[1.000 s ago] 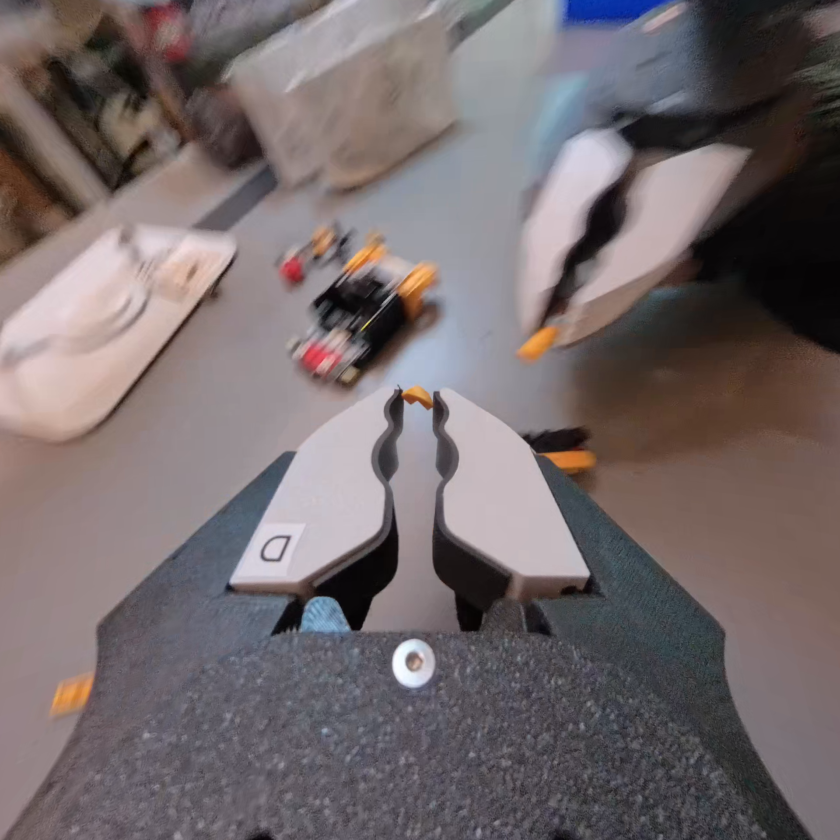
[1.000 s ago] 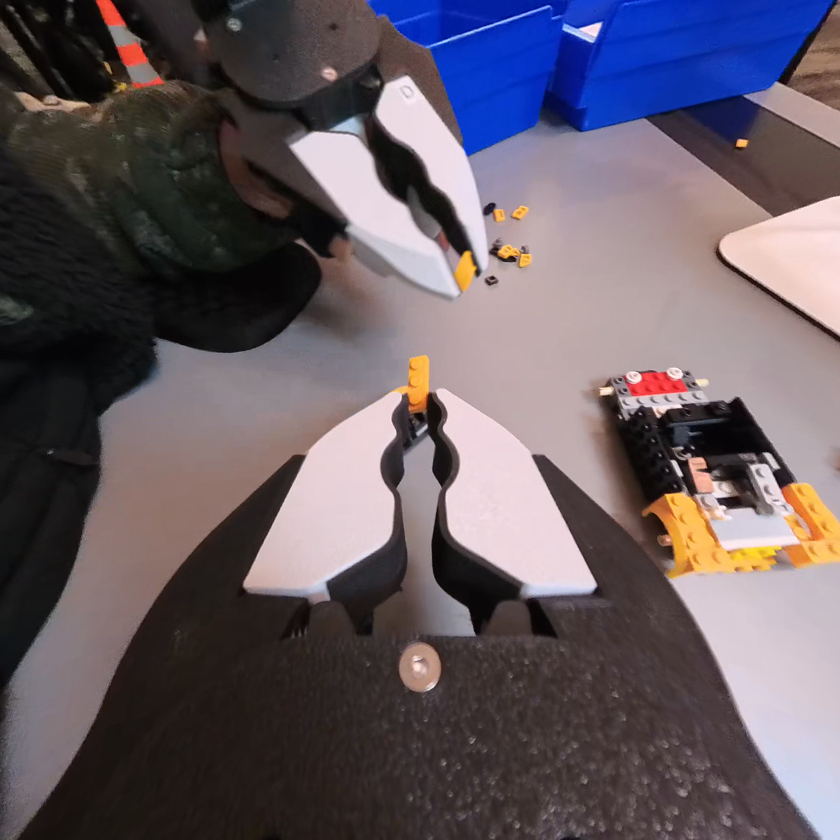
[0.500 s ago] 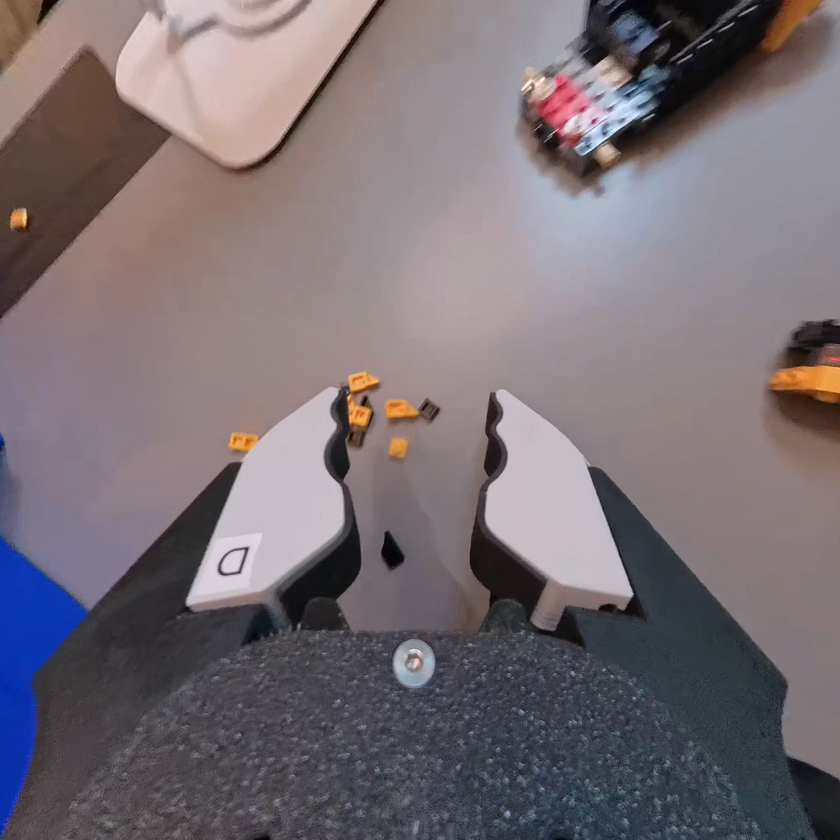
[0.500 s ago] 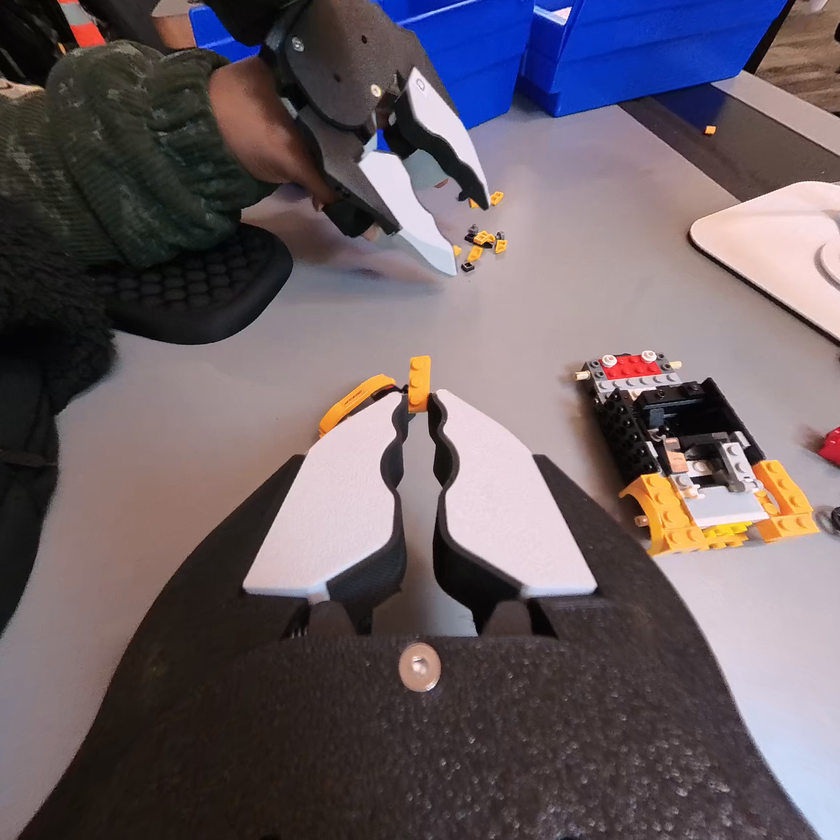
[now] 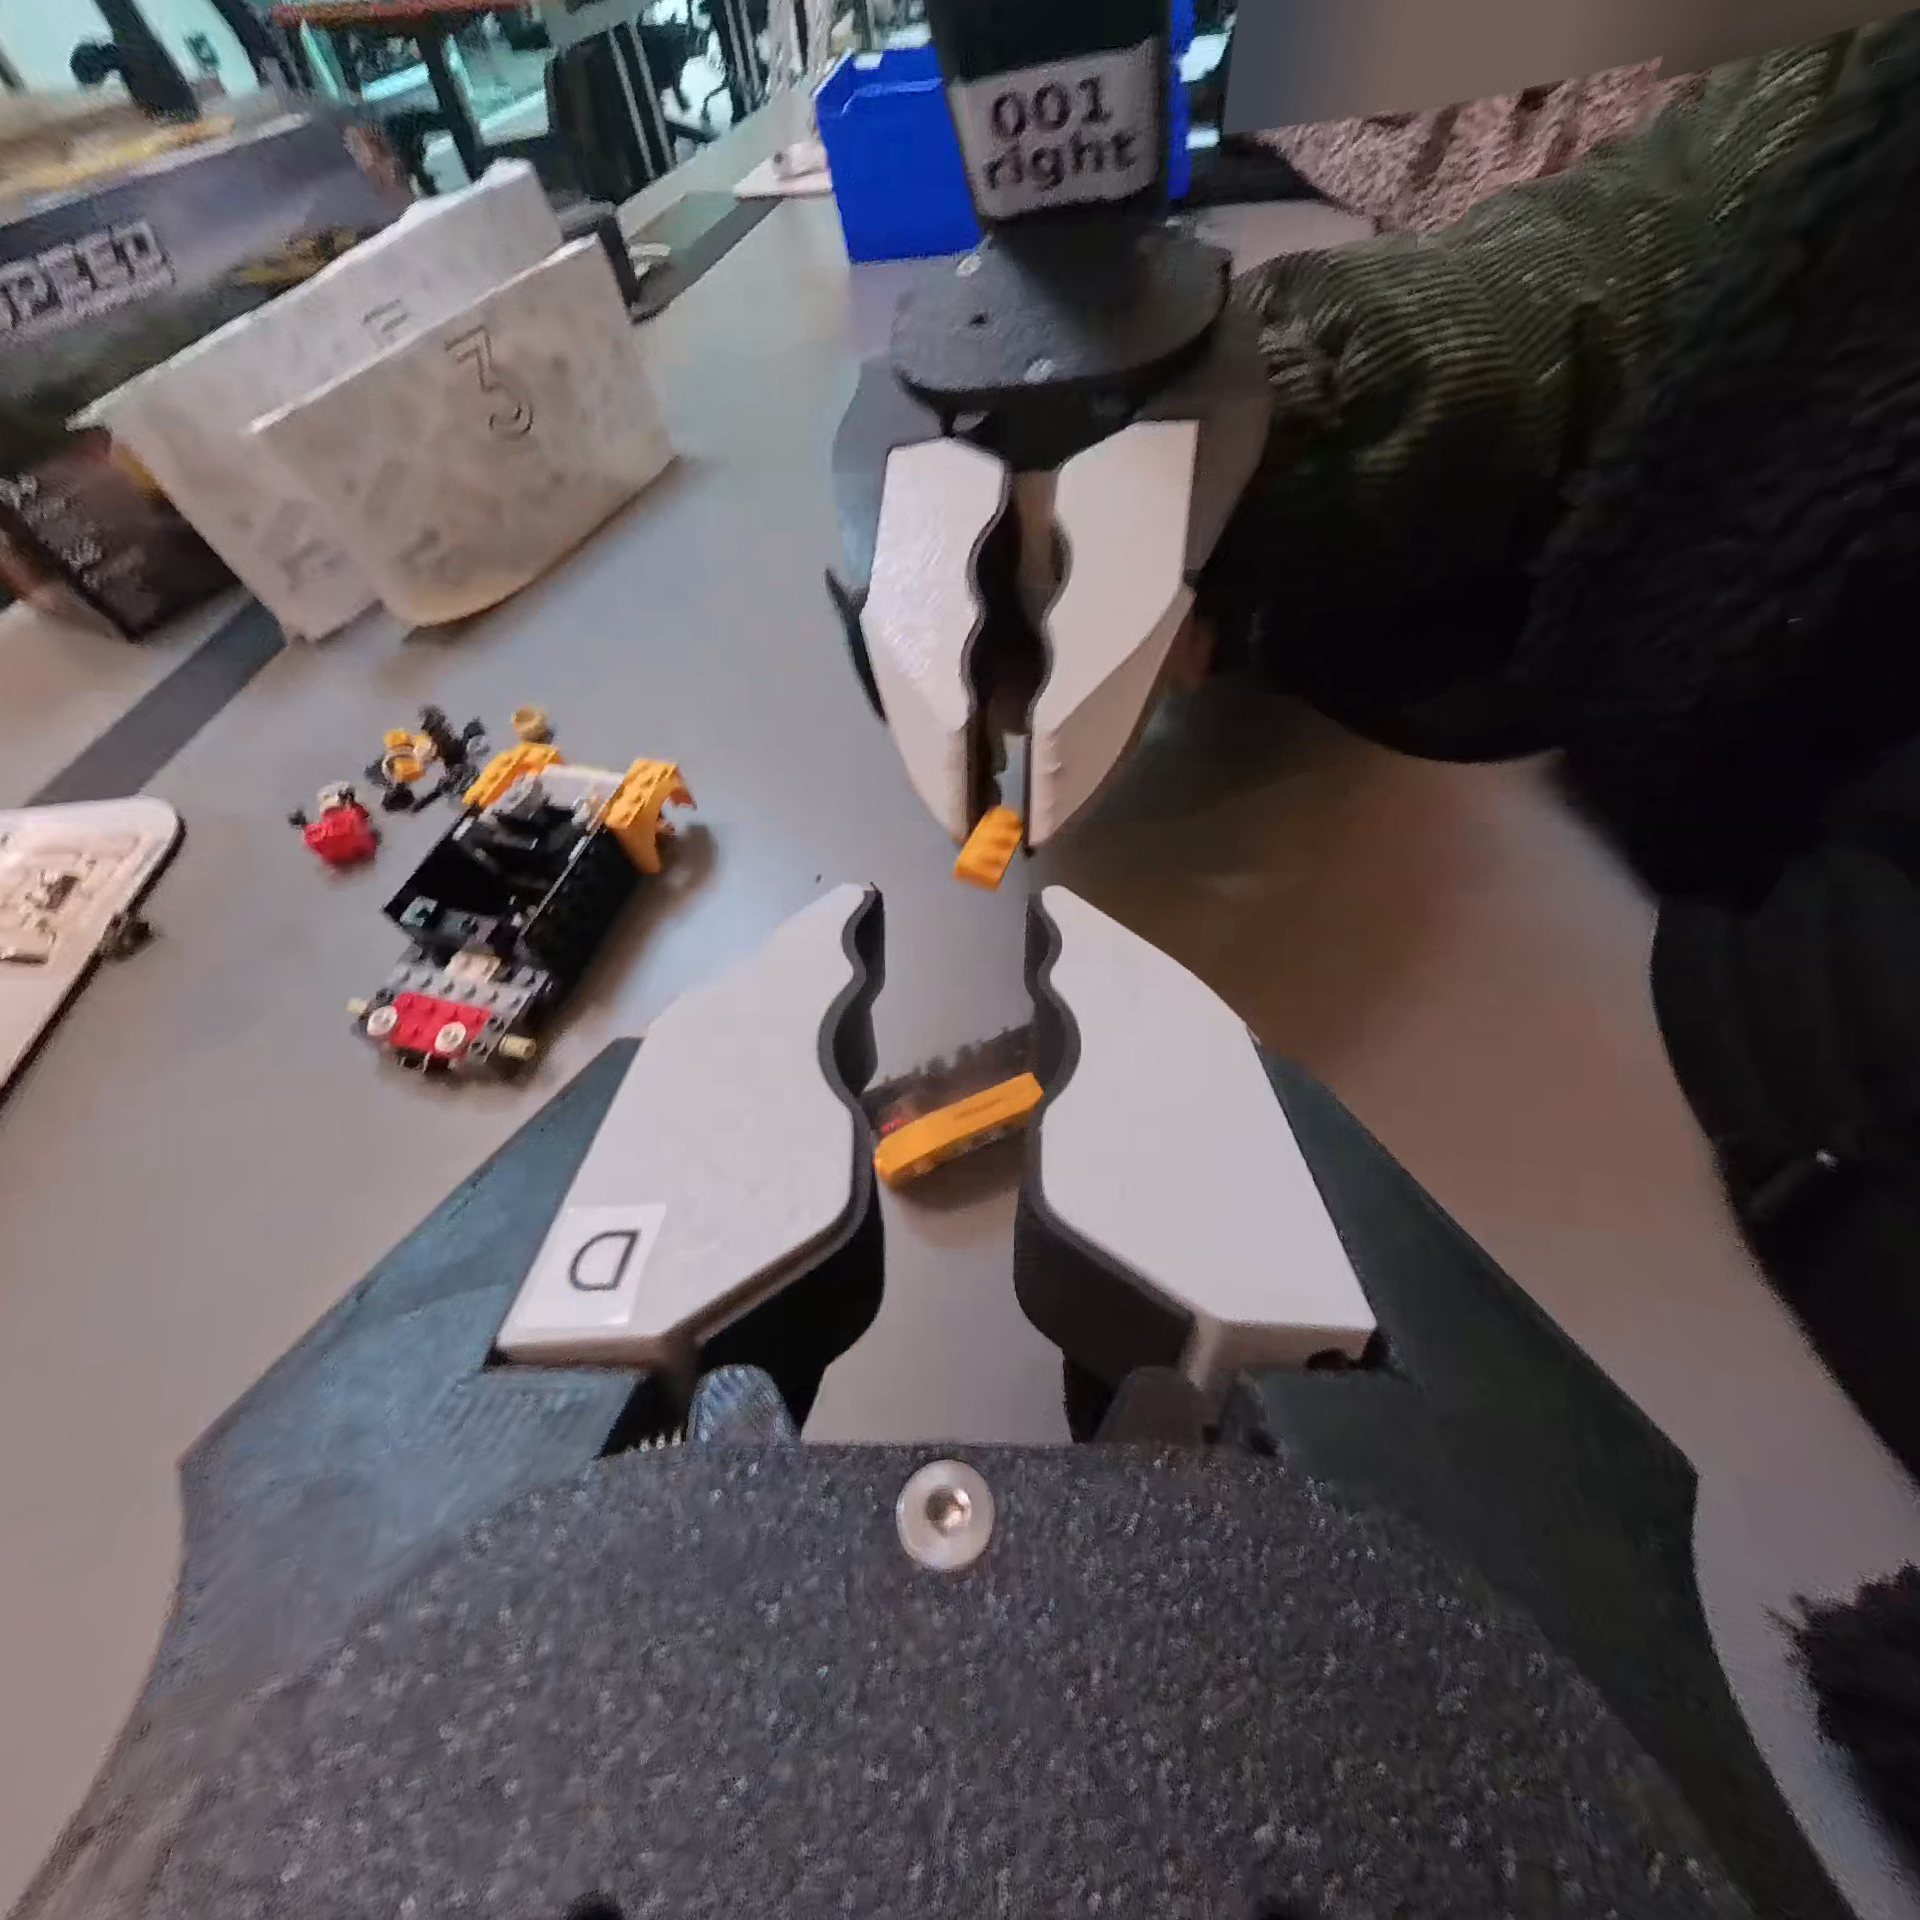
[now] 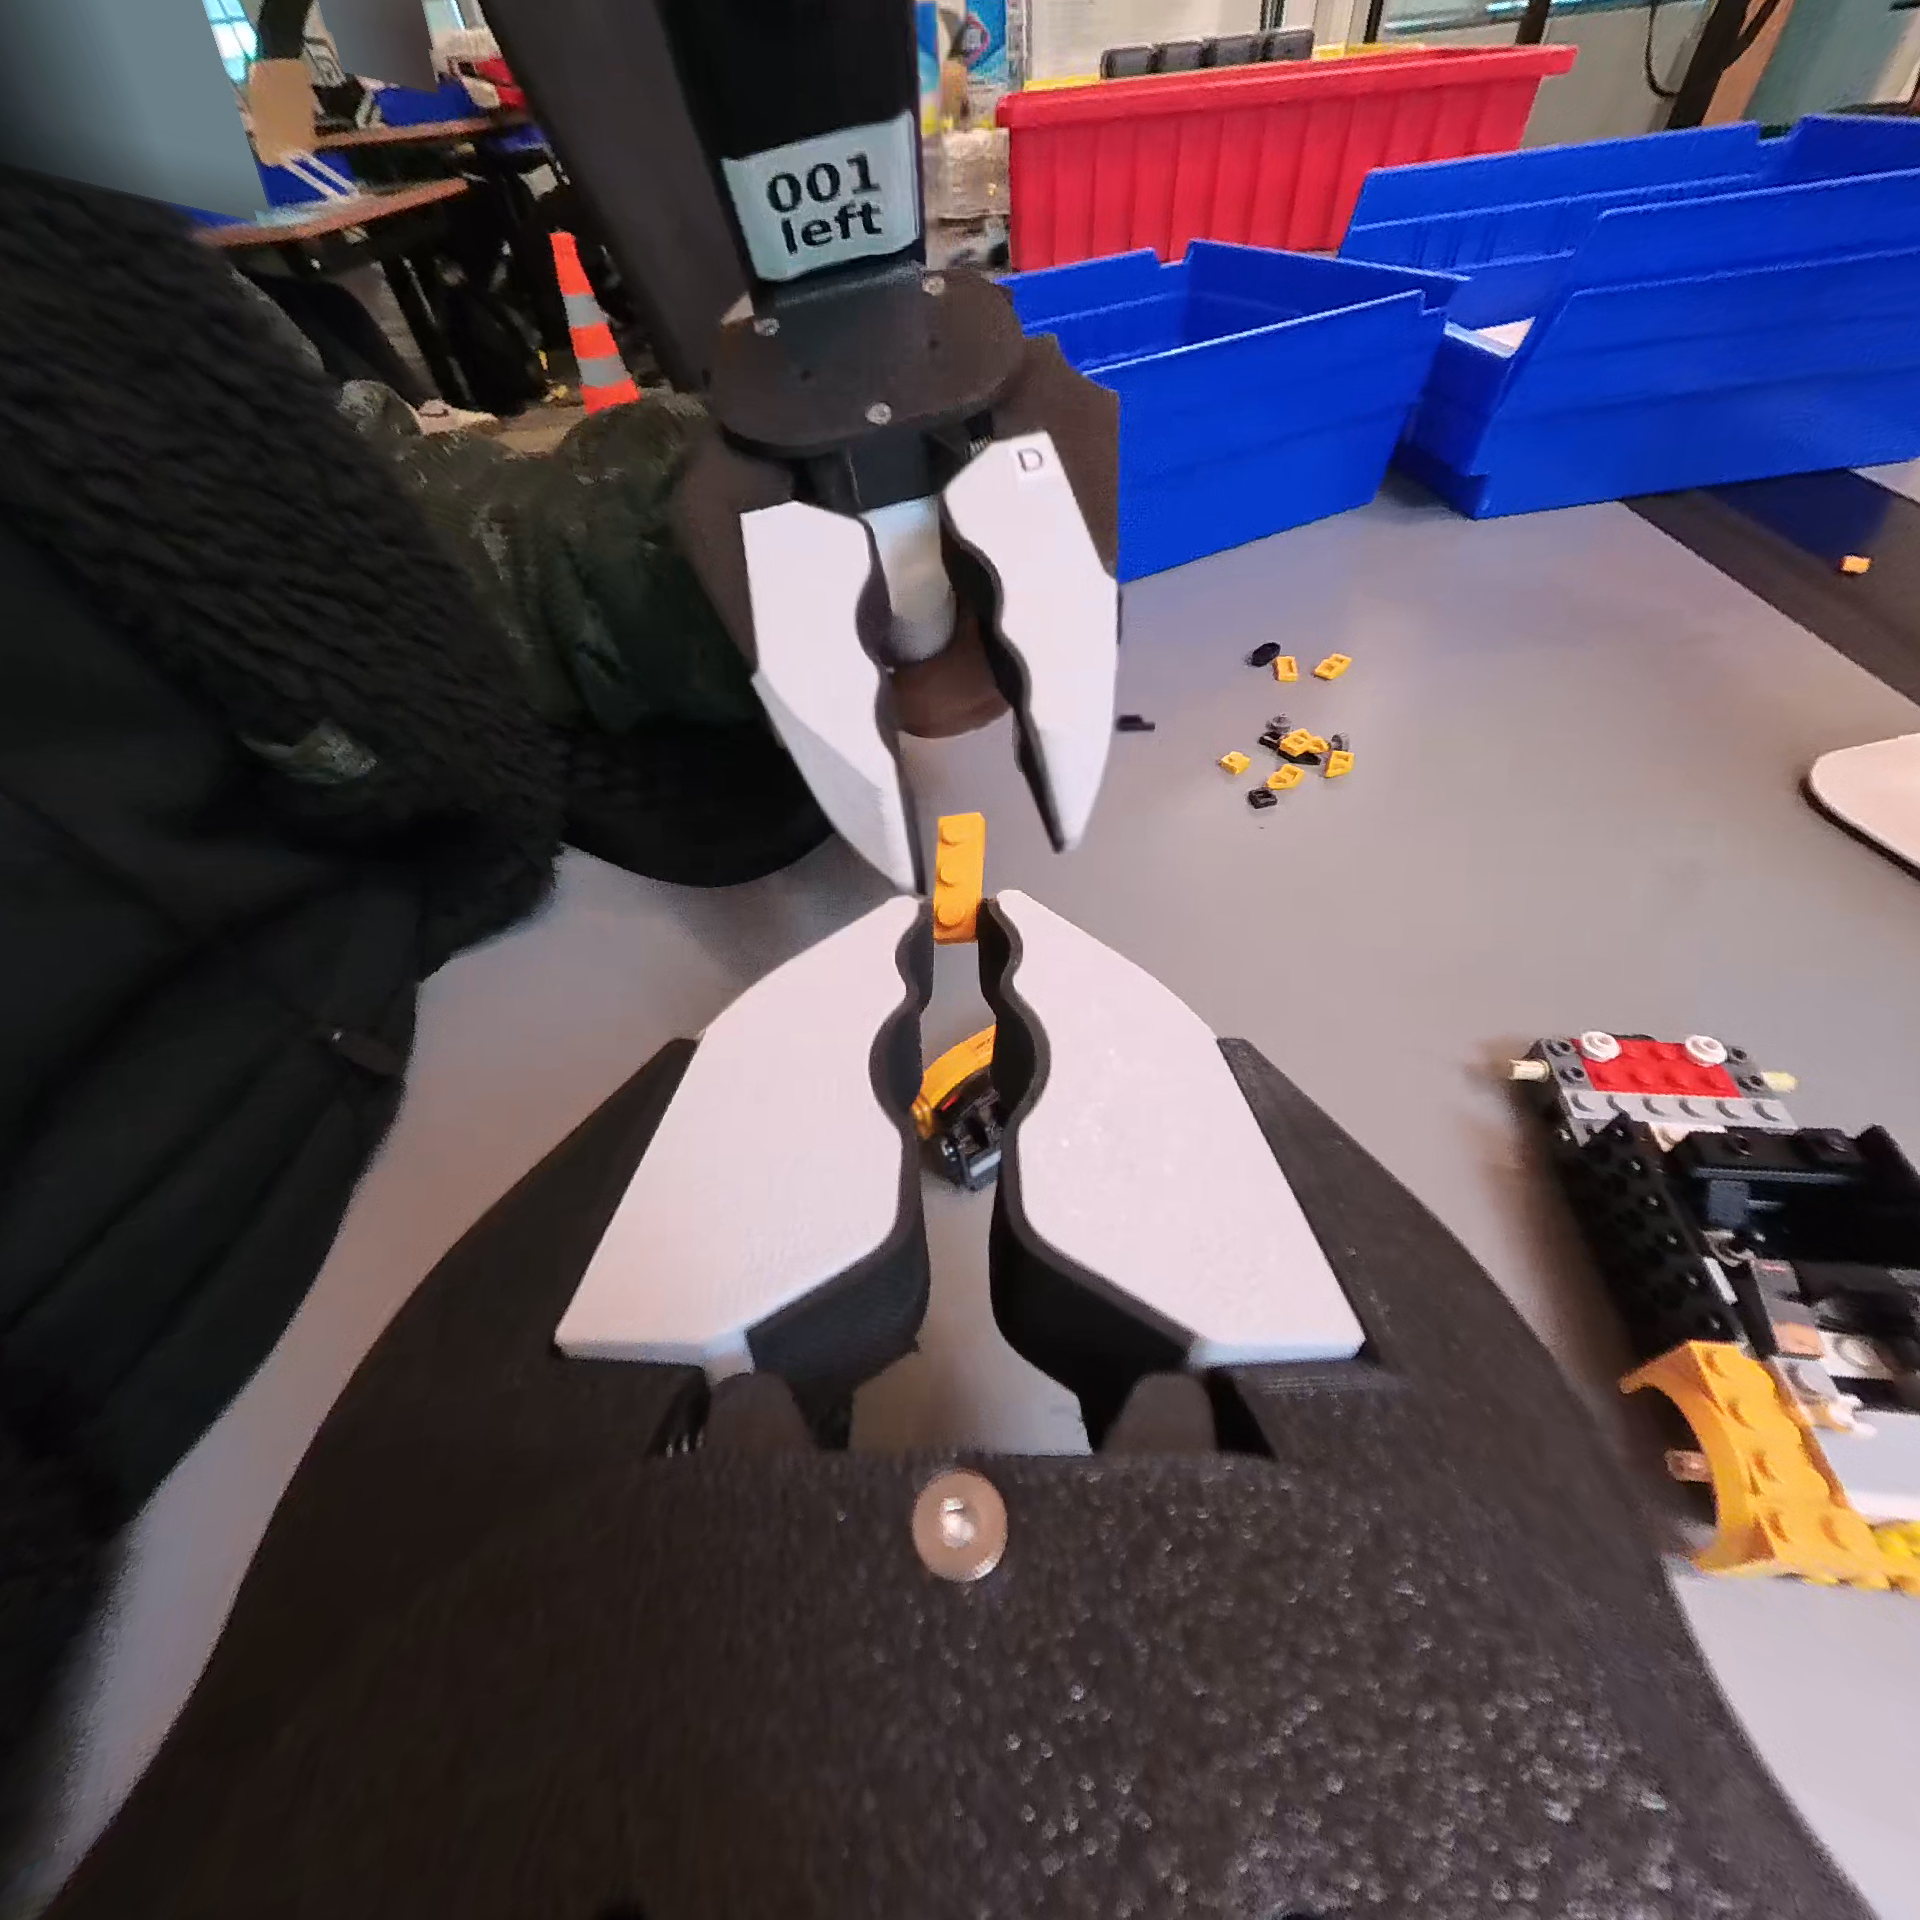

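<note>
In the left wrist view, a grey table (image 5: 727, 582) is seen in a workroom. Two white bags (image 5: 416, 436) stand at 10 o'clock beside a dark printed box (image 5: 114, 270), and one blue bin (image 5: 883, 166) is seen at 12 o'clock. One part-built black and orange toy car (image 5: 520, 904) lies at 9 o'clock, with a red piece (image 5: 338, 831) and some small loose parts just beyond it. A white tray (image 5: 62, 914) is cut by the left edge. The left gripper (image 5: 954, 914) is seen with its jaws parted and nothing pressed between them; one orange and black piece (image 5: 956, 1127) lies on the table below the gap. The right gripper (image 5: 1003, 821), held by a green sleeve (image 5: 1558, 416), is closed on one small orange plate (image 5: 989, 847) just past the left fingertips.

In the right wrist view, three blue bins (image 6: 1299, 405) and one red bin (image 6: 1247, 145) are seen at 1 o'clock, and one orange cone (image 6: 592, 332) at 11 o'clock. A scatter of small orange and black pieces (image 6: 1294, 753), too small to count surely, lies at 2 o'clock. The orange plate is pinched upright at the right fingertips (image 6: 883, 935), its free end reaching between the parted left fingers (image 6: 1060, 665).
</note>
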Demonstrator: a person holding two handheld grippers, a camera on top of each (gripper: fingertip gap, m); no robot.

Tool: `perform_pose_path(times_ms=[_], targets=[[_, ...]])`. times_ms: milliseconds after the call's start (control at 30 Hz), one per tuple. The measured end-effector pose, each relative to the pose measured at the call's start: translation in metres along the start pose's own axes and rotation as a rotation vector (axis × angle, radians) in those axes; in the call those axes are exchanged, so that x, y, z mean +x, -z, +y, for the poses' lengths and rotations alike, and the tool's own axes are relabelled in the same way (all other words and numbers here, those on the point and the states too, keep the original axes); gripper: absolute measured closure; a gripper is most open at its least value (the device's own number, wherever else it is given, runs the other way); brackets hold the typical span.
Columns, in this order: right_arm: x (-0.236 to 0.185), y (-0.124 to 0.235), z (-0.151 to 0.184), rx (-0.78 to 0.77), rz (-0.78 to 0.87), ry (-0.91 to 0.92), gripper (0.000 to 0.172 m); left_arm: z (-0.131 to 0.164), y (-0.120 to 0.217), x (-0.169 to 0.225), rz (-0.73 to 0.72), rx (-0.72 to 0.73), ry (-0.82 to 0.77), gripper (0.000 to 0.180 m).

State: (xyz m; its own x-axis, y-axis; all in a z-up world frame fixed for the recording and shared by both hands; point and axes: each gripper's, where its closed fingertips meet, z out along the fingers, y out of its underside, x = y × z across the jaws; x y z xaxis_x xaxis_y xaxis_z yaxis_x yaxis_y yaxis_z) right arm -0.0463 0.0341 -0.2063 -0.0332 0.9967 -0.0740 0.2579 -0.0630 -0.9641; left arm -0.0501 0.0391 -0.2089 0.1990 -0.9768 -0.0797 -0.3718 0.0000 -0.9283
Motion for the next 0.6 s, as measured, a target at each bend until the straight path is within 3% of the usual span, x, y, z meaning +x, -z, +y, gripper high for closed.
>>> perform_pose_path(times_ms=[167, 367, 467, 533, 600], targets=[[-0.002, -0.003, 0.004, -0.026, -0.003, 0.006, 0.164, -0.002, -0.002, 0.006, 0.006, 0.001, -0.035, 0.171], [0.005, -0.001, -0.001, 0.002, 0.043, 0.007, 0.162, -0.005, 0.011, -0.002, -0.065, -0.062, -0.056, 0.173], [0.018, 0.008, -0.007, 0.034, 0.111, 0.004, 0.157, -0.027, 0.072, -0.047, -0.437, -0.106, -0.105, 0.172], [0.028, 0.014, -0.008, 0.043, 0.154, -0.012, 0.157, -0.035, 0.148, -0.083, -0.816, -0.162, -0.09, 0.173], [0.034, 0.016, -0.006, 0.039, 0.178, -0.037, 0.157, -0.016, 0.22, -0.102, -1.061, -0.235, 0.067, 0.173]])
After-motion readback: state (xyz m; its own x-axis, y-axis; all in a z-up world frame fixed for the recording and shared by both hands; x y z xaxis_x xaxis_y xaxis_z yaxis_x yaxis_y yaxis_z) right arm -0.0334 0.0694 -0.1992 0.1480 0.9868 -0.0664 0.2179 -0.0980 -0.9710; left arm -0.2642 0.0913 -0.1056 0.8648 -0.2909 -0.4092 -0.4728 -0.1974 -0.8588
